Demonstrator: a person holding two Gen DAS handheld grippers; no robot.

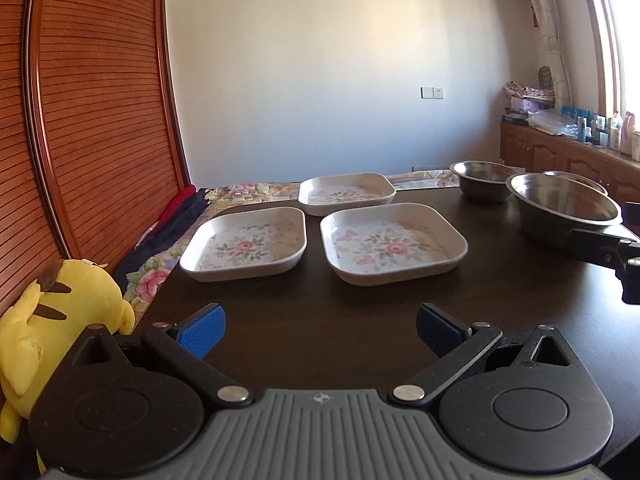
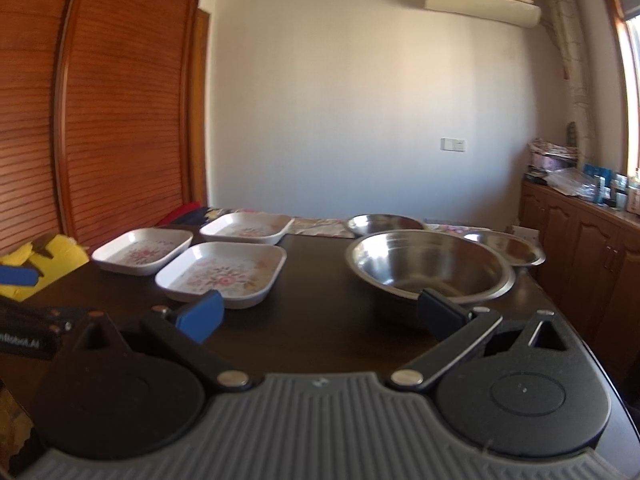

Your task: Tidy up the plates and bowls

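Here both grippers hover low over the near edge of the dark counter [image 1: 320,320], each spread wide with nothing between its blue-padded fingers [image 1: 202,330]. The left gripper [image 1: 320,330] faces the plates; the right gripper [image 2: 320,316] faces the biggest bowl, its right pad in line with that bowl's near rim, though contact cannot be told.

Just past the left gripper lie two square white floral plates side by side, apart: the left plate [image 1: 245,245] and the right plate [image 1: 394,245]. Behind the gap between them sits the far plate [image 1: 346,193], at the counter's back edge.

To the right stand three steel bowls. The big bowl [image 2: 432,270] is nearest. Behind it to the left is the far bowl [image 2: 384,225], and to its right the small bowl [image 2: 506,247], its rim partly hidden behind the big one.

A yellow plush toy [image 1: 60,320] sits off the counter's left edge, beside slatted wooden doors [image 1: 100,120]. A floral cloth [image 1: 248,191] lies beyond the counter, before a white wall [image 1: 340,80].
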